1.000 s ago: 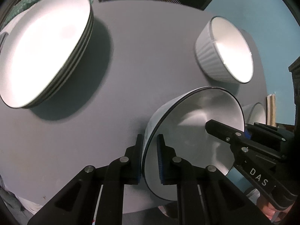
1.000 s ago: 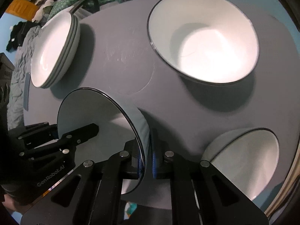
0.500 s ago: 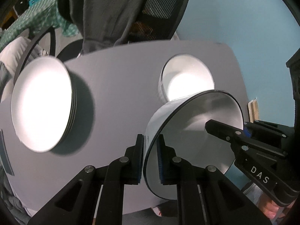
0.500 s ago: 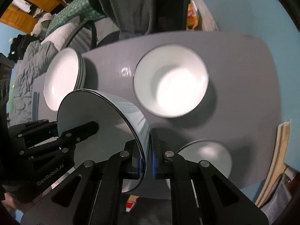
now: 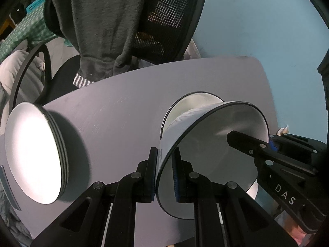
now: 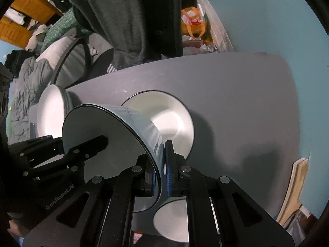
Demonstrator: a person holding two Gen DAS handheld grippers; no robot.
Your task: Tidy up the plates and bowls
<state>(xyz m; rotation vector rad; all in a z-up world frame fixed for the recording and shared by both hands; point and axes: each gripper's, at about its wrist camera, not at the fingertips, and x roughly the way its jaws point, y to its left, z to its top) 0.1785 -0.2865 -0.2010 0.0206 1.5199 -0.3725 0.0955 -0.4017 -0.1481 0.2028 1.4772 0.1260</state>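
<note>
Both grippers were clamped on the rim of one white bowl (image 5: 216, 154) with a dark edge line, held above the grey table (image 5: 123, 103). In the left wrist view, the left gripper (image 5: 165, 175) pinched the bowl's near wall at lower centre, one finger outside and one inside. The right gripper (image 5: 269, 144) entered from the right edge and gripped the opposite rim. In the right wrist view, the right gripper (image 6: 162, 175) pinched the bowl (image 6: 102, 144) at lower centre, with the left gripper (image 6: 59, 146) at the bowl's left rim.

Directly behind the held bowl, a second bowl (image 6: 170, 117) rested on the table. A stack of plates (image 5: 35, 154) lay at the left of the frame. A smaller bowl (image 6: 170, 222) showed at the bottom edge of the right wrist view. A chair draped with a grey garment (image 5: 98, 26) stood beyond the table.
</note>
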